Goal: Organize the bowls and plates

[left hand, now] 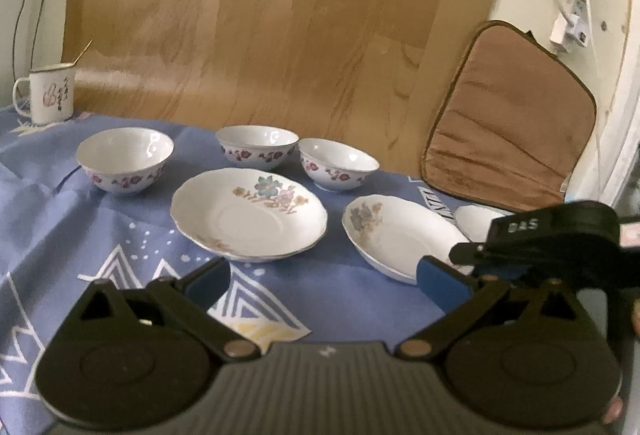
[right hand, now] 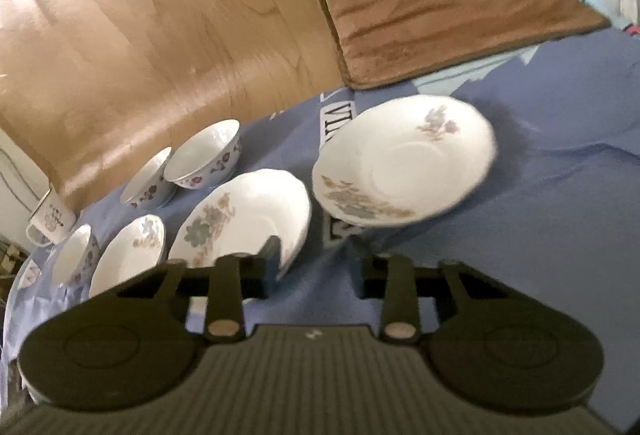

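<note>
Three white bowls with purple flowers stand in a back row in the left wrist view: left, middle, right. In front lie flowered plates: one central, one to the right, and a third partly hidden behind the right gripper's body. My left gripper is open and empty, hovering in front of the plates. My right gripper is open and empty, just before the near edges of two plates. Bowls sit to the left.
A white enamel mug stands at the back left on the blue patterned cloth. A brown cushion leans at the back right against a wooden board. A lamp and cable hang on the wall at the upper right.
</note>
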Demonstrator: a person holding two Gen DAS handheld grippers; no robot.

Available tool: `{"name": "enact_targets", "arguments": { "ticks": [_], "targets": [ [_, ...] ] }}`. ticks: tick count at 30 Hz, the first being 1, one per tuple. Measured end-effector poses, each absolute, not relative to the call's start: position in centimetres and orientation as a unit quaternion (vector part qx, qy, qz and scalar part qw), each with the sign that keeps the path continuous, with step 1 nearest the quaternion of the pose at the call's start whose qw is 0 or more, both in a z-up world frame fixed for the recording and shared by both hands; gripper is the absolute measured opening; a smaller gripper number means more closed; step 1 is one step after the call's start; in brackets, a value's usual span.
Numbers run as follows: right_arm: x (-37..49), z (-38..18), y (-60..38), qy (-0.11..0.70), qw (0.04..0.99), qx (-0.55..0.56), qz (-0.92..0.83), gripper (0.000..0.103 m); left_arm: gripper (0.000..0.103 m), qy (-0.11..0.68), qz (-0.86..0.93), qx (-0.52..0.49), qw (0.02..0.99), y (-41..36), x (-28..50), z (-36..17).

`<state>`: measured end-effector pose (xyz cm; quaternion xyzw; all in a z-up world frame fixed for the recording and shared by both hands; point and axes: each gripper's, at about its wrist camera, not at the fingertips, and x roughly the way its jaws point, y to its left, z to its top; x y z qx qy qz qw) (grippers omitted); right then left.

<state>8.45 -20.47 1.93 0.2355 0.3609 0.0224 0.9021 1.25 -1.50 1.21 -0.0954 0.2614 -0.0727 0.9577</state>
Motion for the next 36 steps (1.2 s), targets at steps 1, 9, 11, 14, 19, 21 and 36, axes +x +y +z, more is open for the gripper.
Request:
{"name": "enact_targets", "arguments": {
  "ticks": [1, 9, 11, 14, 19, 21, 36],
  "targets": [
    [8.5, 2.0, -20.4, 0.364, 0.901, 0.235, 0.03, 0.022, 0.103, 0.259, -0.074, -0.093, 0.958, -1.6, 1.2, 1.3],
    [2.9, 2.7, -22.9, 0.368, 0.896, 0.244, 0.049, 0.013, 0.103, 0.262, -0.098, -0.106, 0.954, -1.3, 1.2, 1.3],
    [0.3, 2.9, -24.6, 0.359, 0.902, 0.237, 0.034, 0.012, 0.103, 0.266, -0.111, -0.097, 0.953, -1.8, 1.2, 1.3],
    [-3.1, 2.8, -27.9, 0.339, 0.915, 0.217, -0.017, 0.01, 0.103, 0.267, -0.138, -0.055, 0.952, -4.4, 0.7, 1.5],
    [-7.6, 2.8, -31.8, 0.312, 0.922, 0.209, -0.09, 0.009, 0.097, 0.309, -0.245, -0.039, 0.918, -11.5, 0.8, 1.7],
    [-8.4, 2.5, -32.4, 0.305, 0.921, 0.223, -0.09, 0.009, 0.086, 0.335, -0.285, -0.04, 0.897, -14.6, 0.9, 1.7],
    [-10.2, 1.5, -35.8, 0.233, 0.939, 0.18, -0.179, 0.011, 0.023, 0.37, -0.362, 0.043, 0.855, -26.5, -0.3, 1.5]
  ]
}}
